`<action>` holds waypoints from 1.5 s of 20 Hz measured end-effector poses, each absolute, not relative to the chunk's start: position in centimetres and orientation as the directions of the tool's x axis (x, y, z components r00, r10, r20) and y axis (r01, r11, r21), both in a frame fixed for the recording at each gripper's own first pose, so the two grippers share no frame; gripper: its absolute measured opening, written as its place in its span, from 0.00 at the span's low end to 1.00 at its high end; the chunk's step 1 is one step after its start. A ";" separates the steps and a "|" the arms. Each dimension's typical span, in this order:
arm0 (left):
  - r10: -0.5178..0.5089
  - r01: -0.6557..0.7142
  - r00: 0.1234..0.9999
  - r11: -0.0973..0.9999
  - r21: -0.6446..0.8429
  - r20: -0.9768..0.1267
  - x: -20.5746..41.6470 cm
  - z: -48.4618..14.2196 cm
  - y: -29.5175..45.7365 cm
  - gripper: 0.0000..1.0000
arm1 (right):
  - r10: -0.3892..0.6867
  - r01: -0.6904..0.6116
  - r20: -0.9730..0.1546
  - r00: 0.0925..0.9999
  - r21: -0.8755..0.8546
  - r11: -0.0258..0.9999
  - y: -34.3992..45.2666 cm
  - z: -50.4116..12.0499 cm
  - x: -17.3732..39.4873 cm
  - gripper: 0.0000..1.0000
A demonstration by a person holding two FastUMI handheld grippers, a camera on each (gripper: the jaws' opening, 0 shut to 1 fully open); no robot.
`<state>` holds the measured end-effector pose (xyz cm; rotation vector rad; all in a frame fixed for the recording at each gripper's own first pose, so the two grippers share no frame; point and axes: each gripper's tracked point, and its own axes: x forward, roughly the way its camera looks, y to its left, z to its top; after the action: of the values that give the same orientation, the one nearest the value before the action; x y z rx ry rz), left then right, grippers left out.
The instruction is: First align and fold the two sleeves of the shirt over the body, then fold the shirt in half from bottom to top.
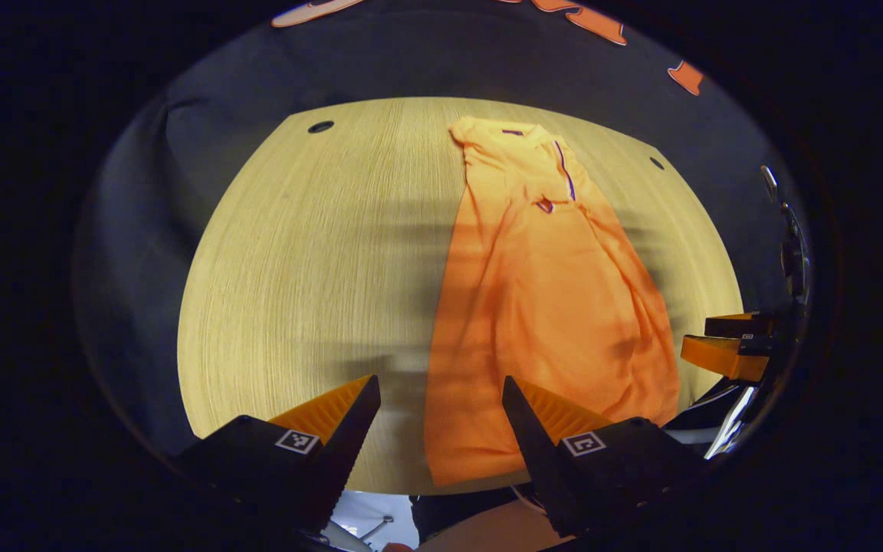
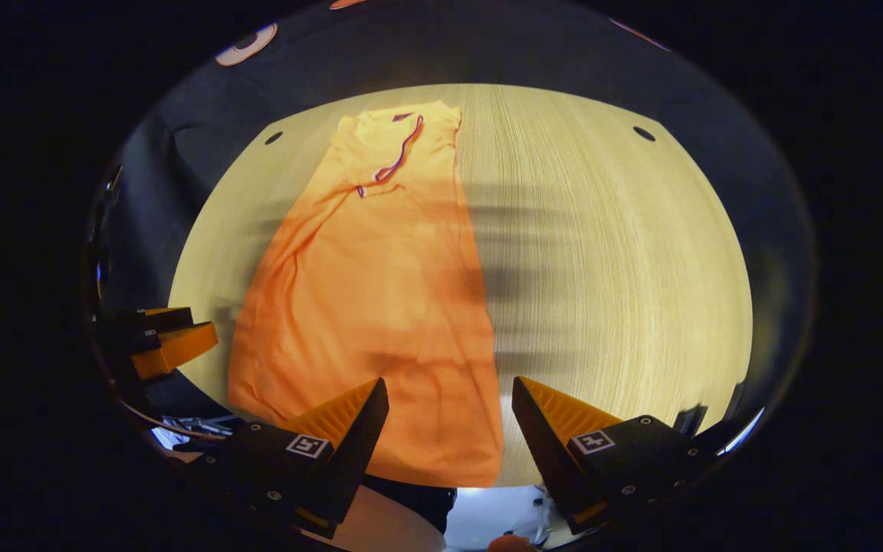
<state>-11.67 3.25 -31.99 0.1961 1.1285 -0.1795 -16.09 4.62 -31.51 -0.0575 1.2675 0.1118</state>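
Note:
An orange shirt (image 1: 549,307) lies flat on the round wooden table (image 1: 319,268), collar at the far side, hem at the near edge, folded into a long narrow strip. In the left gripper view my left gripper (image 1: 441,399) hovers open above the shirt's near left corner, nothing between its fingers. The right gripper (image 1: 729,345) shows at the right edge of that view. In the right gripper view the same shirt (image 2: 380,307) stretches away, and my right gripper (image 2: 449,402) stands open over its near right corner. The left gripper (image 2: 169,337) appears at the left, beside the hem.
Small dark holes (image 1: 320,126) sit in the table top (image 2: 602,268) near its far rim, another hole (image 2: 644,133) at the right. Black cloth surrounds the table. Bare wood lies left of the shirt in the left gripper view and right of it in the right gripper view.

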 end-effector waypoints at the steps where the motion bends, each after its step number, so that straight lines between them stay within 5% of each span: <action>1: -0.042 0.239 0.396 0.969 0.059 -0.917 -12.8 -32.7 3.4 0.99 | 0.052 -0.112 -0.961 0.273 0.022 0.994 4.7 -32.0 -17.0 0.99; 14: 0.035 0.236 0.244 0.967 0.095 -0.969 -19.2 -38.8 3.0 0.99 | -0.042 -0.141 -0.989 0.139 -0.062 0.988 4.1 -37.5 -23.8 0.99; 22: 0.027 0.239 0.297 0.966 0.102 -0.954 -18.8 -38.8 2.4 0.99 | -0.056 -0.165 -0.985 0.162 -0.083 0.983 4.0 -37.6 -24.0 0.99; 23: 0.022 0.234 0.306 0.967 0.097 -0.952 -18.6 -39.1 2.3 0.92 | -0.055 -0.170 -0.985 0.165 -0.083 0.982 3.8 -37.6 -24.1 0.96; 24: 0.010 0.231 0.312 0.969 0.086 -0.950 -18.7 -38.9 1.9 0.84 | -0.054 -0.163 -0.984 0.170 -0.082 0.983 3.7 -37.6 -24.1 0.72; 26: -0.064 0.216 0.299 0.976 0.002 -0.952 -19.0 -38.9 0.7 0.49 | -0.006 -0.160 -0.985 0.172 -0.034 0.987 4.2 -37.6 -24.4 0.22; 28: -0.098 0.203 0.289 0.978 -0.039 -0.952 -19.0 -39.3 0.6 0.07 | 0.058 -0.149 -0.985 0.163 0.033 0.988 5.0 -37.5 -24.6 0.06; 30: -0.115 0.217 0.281 0.975 -0.054 -0.953 -18.8 -39.0 0.6 0.01 | 0.067 -0.162 -0.983 0.170 0.039 0.986 4.8 -37.7 -24.7 0.00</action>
<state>-18.83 0.61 -38.98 0.0925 1.2674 -0.2230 -24.73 4.85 -37.70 -0.0806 1.3914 0.1626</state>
